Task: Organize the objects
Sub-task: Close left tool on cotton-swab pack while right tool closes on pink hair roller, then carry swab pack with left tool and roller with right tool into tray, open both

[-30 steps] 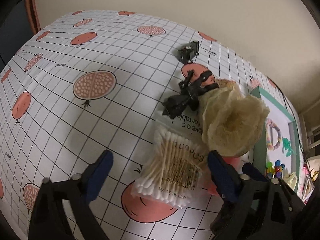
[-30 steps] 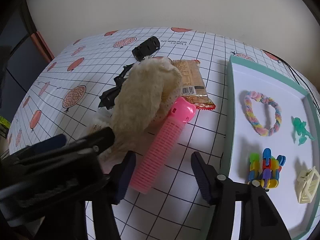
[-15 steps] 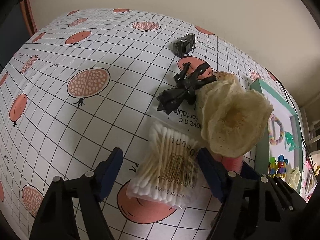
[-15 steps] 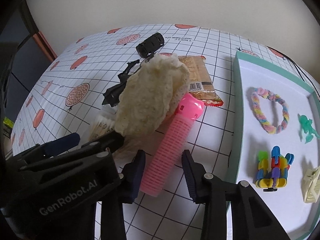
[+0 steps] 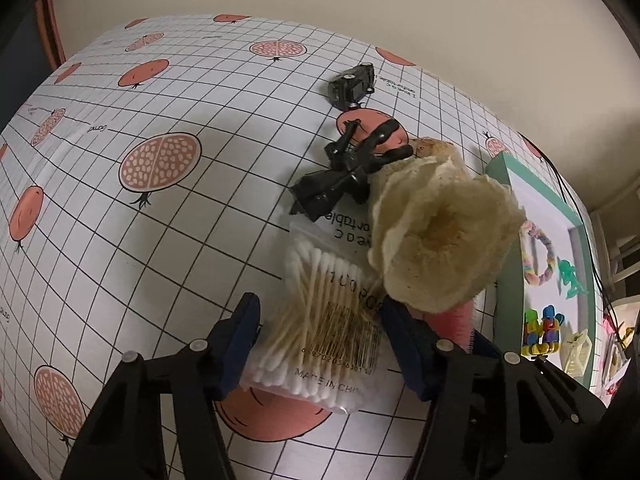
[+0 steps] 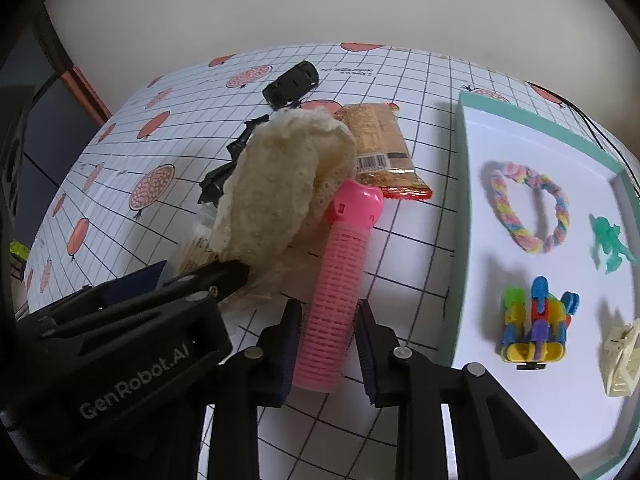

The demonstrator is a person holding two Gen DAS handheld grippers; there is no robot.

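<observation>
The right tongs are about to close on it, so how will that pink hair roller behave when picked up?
The pink hair roller is a ribbed cylinder, so it may roll if nudged. It looks like hollow plastic, probably light and fairly stiff. The right tongs straddle it lengthwise, near one end, so it may droop.

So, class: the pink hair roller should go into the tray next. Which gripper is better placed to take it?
Right. The right gripper already straddles the pink hair roller and sits beside the tray; the left gripper straddles the cotton swabs.

The loofah (image 5: pixel 436 240) hides part of the black clip (image 5: pixel 340 176) — the pink roller (image 5: pixel 456 320) perhaps mostly too.
</observation>
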